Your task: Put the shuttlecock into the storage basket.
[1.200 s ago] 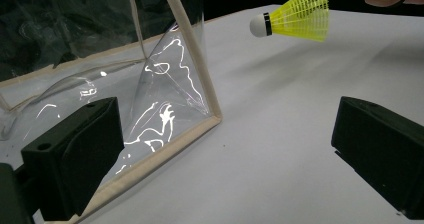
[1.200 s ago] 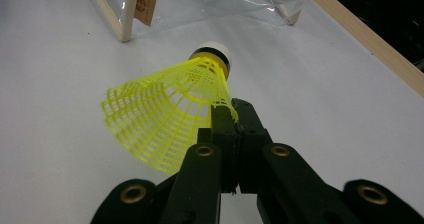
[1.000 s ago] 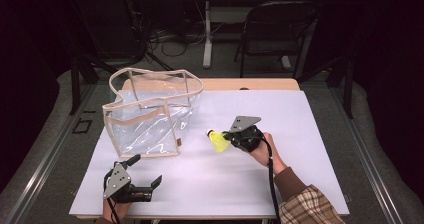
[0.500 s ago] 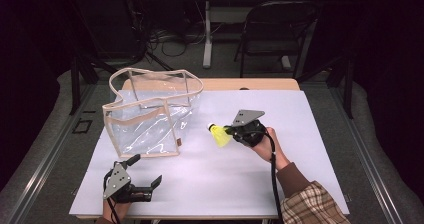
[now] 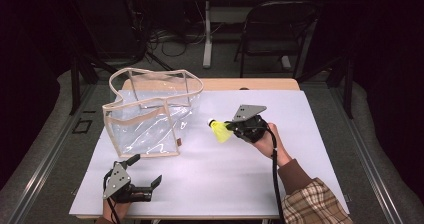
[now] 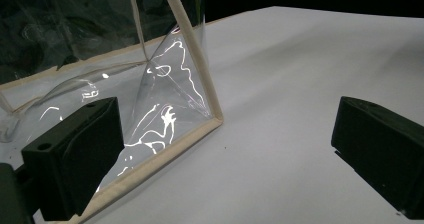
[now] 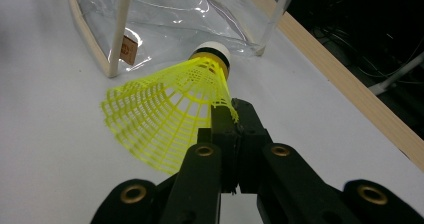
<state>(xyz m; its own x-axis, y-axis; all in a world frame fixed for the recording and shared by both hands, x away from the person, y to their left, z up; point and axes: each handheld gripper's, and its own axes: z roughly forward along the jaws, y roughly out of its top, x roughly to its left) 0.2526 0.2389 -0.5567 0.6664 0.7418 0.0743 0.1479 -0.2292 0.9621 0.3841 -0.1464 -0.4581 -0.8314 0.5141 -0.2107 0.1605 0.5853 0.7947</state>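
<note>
Tongs in the right hand (image 5: 231,127) were clamped on the skirt of a yellow shuttlecock (image 5: 219,130), held above the white worktop (image 5: 300,134) just right of a clear bag (image 5: 150,114). Left tongs (image 5: 146,173) rested apart at the near left edge, near the bag's corner.

The right gripper (image 5: 231,127) holds a yellow shuttlecock (image 5: 218,130) just beside the clear bag (image 5: 150,116).
</note>
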